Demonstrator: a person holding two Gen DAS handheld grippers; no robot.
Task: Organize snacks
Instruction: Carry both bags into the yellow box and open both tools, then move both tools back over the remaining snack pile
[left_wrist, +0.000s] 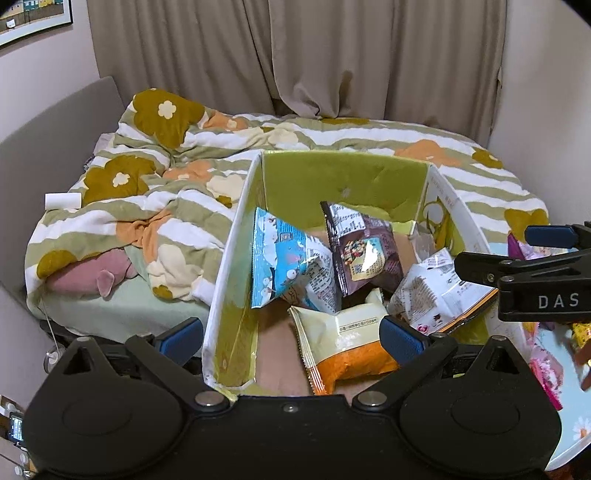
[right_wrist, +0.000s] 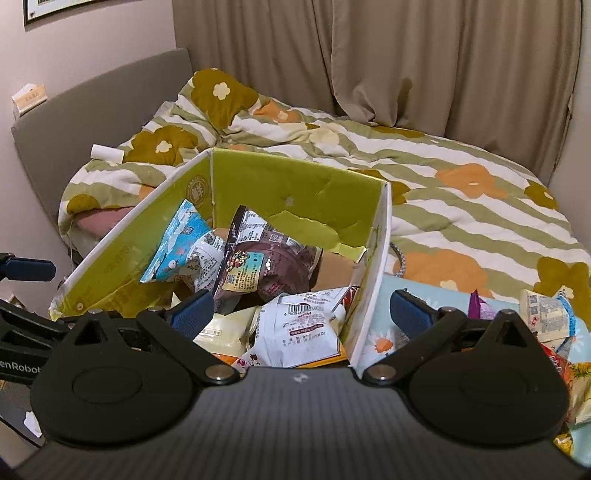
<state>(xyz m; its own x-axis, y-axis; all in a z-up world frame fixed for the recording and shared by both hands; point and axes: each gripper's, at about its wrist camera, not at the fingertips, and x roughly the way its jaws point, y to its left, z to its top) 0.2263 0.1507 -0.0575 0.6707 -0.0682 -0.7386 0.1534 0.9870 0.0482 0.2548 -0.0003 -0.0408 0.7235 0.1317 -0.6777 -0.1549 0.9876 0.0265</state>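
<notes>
A green-lined cardboard box (left_wrist: 343, 181) (right_wrist: 288, 184) stands on the bed edge with several snack packs inside: a blue pack (left_wrist: 280, 262) (right_wrist: 177, 243), a dark brown pack (left_wrist: 362, 251) (right_wrist: 266, 266), a white pack (left_wrist: 432, 291) (right_wrist: 306, 325) and a cream-and-orange pack (left_wrist: 343, 343). My left gripper (left_wrist: 291, 341) is open and empty, straddling the box's near left corner. My right gripper (right_wrist: 301, 314) is open and empty over the box's right wall and the white pack; it also shows at the right of the left wrist view (left_wrist: 517, 254).
More loose snack packs (right_wrist: 546, 317) lie on a light blue flowered surface (right_wrist: 417, 291) right of the box. A flowered quilt (left_wrist: 166, 177) covers the bed behind. Beige curtains (left_wrist: 332, 55) hang at the back. A grey headboard (right_wrist: 55, 122) stands left.
</notes>
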